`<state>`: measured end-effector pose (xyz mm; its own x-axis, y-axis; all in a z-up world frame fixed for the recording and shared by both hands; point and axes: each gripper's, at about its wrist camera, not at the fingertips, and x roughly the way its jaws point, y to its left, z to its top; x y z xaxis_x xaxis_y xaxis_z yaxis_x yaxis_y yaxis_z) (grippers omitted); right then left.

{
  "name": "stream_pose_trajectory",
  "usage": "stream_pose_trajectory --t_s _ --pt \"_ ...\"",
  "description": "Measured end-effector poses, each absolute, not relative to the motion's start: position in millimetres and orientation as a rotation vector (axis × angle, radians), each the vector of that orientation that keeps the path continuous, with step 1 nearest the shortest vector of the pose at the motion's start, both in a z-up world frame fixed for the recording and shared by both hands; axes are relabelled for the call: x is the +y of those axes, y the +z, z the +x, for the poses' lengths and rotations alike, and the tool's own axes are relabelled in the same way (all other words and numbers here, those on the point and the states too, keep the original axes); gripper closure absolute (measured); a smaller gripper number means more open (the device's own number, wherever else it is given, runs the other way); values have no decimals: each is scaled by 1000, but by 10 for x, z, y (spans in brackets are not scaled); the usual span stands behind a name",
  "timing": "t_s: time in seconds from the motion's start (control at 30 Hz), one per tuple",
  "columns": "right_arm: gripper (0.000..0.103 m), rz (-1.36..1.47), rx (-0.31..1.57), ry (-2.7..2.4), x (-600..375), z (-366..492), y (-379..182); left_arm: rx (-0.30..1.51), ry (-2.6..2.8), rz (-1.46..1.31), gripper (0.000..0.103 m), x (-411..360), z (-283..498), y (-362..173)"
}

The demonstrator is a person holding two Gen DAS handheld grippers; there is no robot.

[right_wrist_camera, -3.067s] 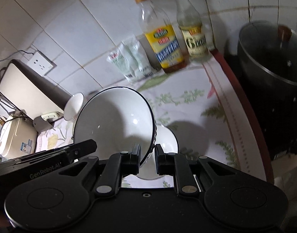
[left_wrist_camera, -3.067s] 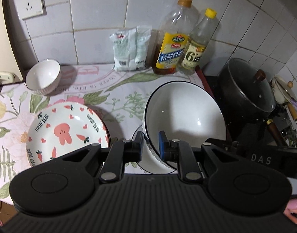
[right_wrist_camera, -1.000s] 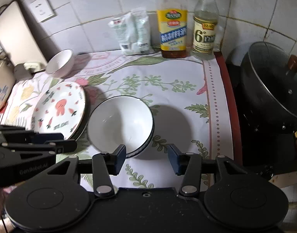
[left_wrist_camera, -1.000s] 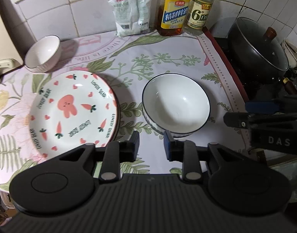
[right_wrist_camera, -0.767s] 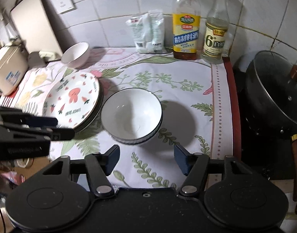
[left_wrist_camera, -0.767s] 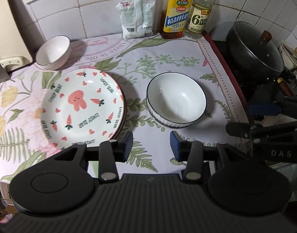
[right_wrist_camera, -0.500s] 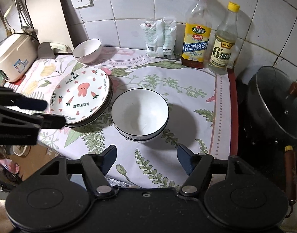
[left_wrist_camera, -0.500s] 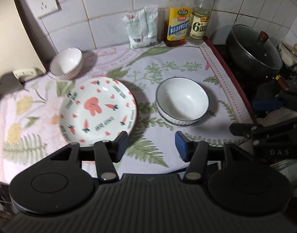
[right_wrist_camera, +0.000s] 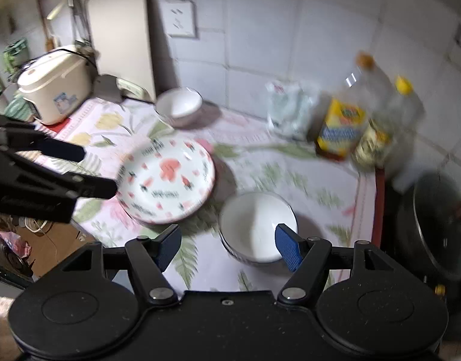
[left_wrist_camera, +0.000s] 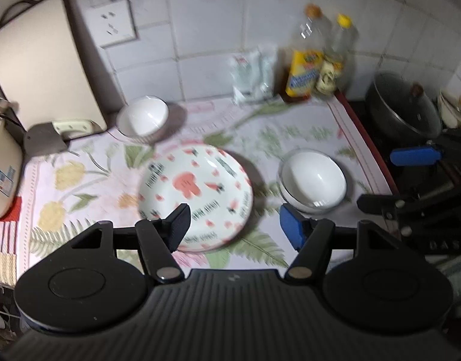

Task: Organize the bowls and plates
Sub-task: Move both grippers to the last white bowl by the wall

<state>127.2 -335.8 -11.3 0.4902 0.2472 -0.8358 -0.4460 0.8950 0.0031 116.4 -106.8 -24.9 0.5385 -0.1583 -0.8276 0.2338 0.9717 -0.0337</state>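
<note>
Left wrist view, items from left to right.

Small bowl [left_wrist_camera: 142,116]: white, alone at the back of the surface [left_wrist_camera: 89,180], near the wall and well apart from the other dishes. Judged not yet sorted.

Plates [left_wrist_camera: 196,197]: carrot-and-rabbit print, mid-surface. The right wrist view shows a second rim under the top one, so this looks like a finished stack.

Left claw [left_wrist_camera: 232,221]: above the near edge of the surface, jaws parting, nothing between them; the plates merely show through the gap.

Large bowl [left_wrist_camera: 313,182]: white, dark rim, just right of the plates, not touching them. A second wall shows beneath it in the right wrist view, so probably two nested bowls; blur prevents certainty.

Right claw [left_wrist_camera: 411,180]: at the frame's right edge, beyond the surface. In its own view it stands wide apart and empty [right_wrist_camera: 227,246], with the large bowl [right_wrist_camera: 257,225] behind it, untouched.

Status, as a judgement: plates gathered, large bowls gathered, both claws free. Remaining: most likely the small bowl, to be brought over to the bowl stack or placed beside it. No other loose plates or bowls are visible.
</note>
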Motion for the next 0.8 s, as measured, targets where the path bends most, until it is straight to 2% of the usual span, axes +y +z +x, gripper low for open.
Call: stream_pose_trajectory --t_s 0.3,0.6,0.8 --pt "30 -231 904 502 -2809 1579 87 940 -206 100 31 -482 1470 -148" --pt "30 -181 885 537 -2329 1998 -47 968 -174 74 29 17 1918 -278" --pt "30 -82 797 548 -2176 2301 -185 945 -156 35 27 271 2248 -412"
